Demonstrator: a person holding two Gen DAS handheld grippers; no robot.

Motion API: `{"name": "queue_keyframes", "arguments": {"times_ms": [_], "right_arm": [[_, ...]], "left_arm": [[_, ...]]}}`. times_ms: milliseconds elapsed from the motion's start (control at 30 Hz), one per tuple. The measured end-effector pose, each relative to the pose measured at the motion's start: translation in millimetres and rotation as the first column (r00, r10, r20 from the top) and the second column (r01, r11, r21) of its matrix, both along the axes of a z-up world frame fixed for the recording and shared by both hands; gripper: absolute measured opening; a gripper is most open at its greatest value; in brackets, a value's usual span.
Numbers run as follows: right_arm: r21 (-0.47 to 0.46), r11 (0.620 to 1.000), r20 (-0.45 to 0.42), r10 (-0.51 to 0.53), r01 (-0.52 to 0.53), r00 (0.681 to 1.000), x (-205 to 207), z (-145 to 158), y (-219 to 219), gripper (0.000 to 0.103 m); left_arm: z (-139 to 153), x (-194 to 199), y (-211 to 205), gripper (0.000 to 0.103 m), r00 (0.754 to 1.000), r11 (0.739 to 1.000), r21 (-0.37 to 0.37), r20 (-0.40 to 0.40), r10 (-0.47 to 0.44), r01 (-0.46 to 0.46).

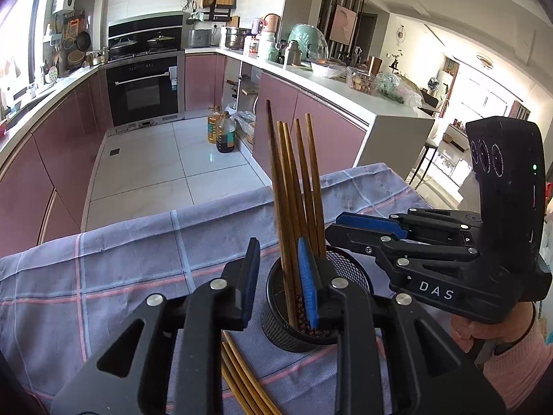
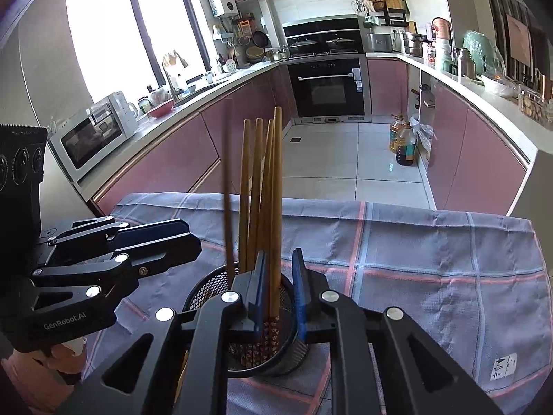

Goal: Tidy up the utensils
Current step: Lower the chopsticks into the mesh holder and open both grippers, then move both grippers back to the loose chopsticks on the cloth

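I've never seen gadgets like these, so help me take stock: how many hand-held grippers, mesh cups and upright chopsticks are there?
Chopsticks standing in the cup: 5
Black mesh cup: 1
Grippers: 2, the left gripper and the right gripper
Total: 8
More chopsticks lie loose on the checked cloth, too hidden to count.

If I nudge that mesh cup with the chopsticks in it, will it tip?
Possibly. The mesh cup looks light, and the chopsticks stand far above its rim, leaning to one side, so it is likely top-heavy. The cloth under it may grip rather than let it slide.
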State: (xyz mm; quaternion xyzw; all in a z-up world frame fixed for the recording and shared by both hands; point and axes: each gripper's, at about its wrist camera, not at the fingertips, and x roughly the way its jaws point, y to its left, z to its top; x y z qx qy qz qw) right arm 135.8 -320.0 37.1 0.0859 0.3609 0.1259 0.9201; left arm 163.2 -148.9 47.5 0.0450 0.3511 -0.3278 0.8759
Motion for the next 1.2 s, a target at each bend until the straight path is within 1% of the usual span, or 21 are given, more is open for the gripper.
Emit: {"name": "queue_keyframes", "arguments": {"times_ms": [100,200,267,300,367,400,467,500,567,667,733,800,867,967,1033,1200], "right_arm": [[0.004,1.0,0.036,-0.004,0.003,0.999,-11.5,5.4,0.2,0.025],[0.002,1.0,0.081,0.006,-0.006,0.997,-27.9,13.3,4.7,0.03],[-0.003,1.0,0.118,0.023,-0.022,0.993,-43.6,18.3,10.5,0.032],[-0.003,0.999,0.132,0.037,-0.037,0.991,-50.7,20.3,14.1,0.035],[-0.013,0.997,0.155,0.075,-0.074,0.985,-66.1,21.1,24.1,0.039],[-0.016,0.996,0.159,0.093,-0.091,0.983,-72.6,19.4,29.4,0.041],[-0.015,0.992,0.147,0.126,-0.125,0.981,-83.5,10.4,40.6,0.044],[-0.014,0.991,0.135,0.132,-0.131,0.982,-87.2,3.9,46.1,0.045],[-0.008,0.99,0.096,0.14,-0.14,0.985,-91.5,-12.4,57.4,0.045],[0.0,0.989,0.016,0.15,-0.15,0.989,-91.2,-41.5,71.4,0.045],[0.012,0.986,-0.036,0.165,-0.164,0.986,-90.3,-59.1,80.0,0.045],[0.018,0.986,-0.068,0.166,-0.165,0.984,-89.2,-71.7,85.6,0.045],[0.017,0.987,-0.084,0.16,-0.159,0.983,-88.4,-77.9,90.1,0.045],[0.004,0.989,-0.099,0.151,-0.151,0.984,-87.0,-81.5,95.8,0.045],[-0.014,0.989,-0.104,0.145,-0.147,0.984,-85.4,-82.7,99.6,0.045],[-0.026,0.989,-0.117,0.139,-0.143,0.983,-82.2,-86.9,107.0,0.044]], "left_arm": [[1.2,-11.3,12.7,0.028,0.999,0.999,-0.016,0.041,0.029,-0.028],[6.3,-28.6,32.8,0.033,0.993,0.997,-0.046,0.092,0.07,-0.066],[8.0,-41.8,46.9,0.039,0.989,0.995,-0.062,0.118,0.091,-0.084],[8.4,-49.2,54.2,0.041,0.986,0.994,-0.067,0.133,0.098,-0.089],[6.6,-60.9,67.8,0.05,0.981,0.991,-0.072,0.15,0.12,-0.11],[4.1,-66.4,74.4,0.052,0.979,0.99,-0.068,0.155,0.131,-0.122],[-4.9,-76.4,86.4,0.064,0.977,0.987,-0.062,0.149,0.155,-0.147],[-10.3,-80.1,92.5,0.066,0.973,0.984,-0.054,0.147,0.176,-0.17],[-24.0,-86.7,104.1,0.067,0.972,0.98,-0.037,0.124,0.199,-0.196],[-48.3,-92.8,116.4,0.068,0.972,0.975,-0.007,0.077,0.223,-0.223],[-65.1,-95.4,120.5,0.068,0.967,0.968,0.031,0.058,0.247,-0.249],[-80.4,-97.7,127.3,0.068,0.964,0.962,0.056,0.034,0.264,-0.266],[-91.4,-99.3,130.6,0.068,0.962,0.961,0.057,0.002,0.271,-0.271],[-102.9,-101.4,133.6,0.068,0.961,0.959,0.067,-0.02,0.275,-0.274],[-107.3,-101.8,128.2,0.068,0.961,0.96,0.074,-0.039,0.273,-0.269],[-114.0,-98.5,123.6,0.068,0.96,0.96,0.09,-0.06,0.272,-0.266]]}}
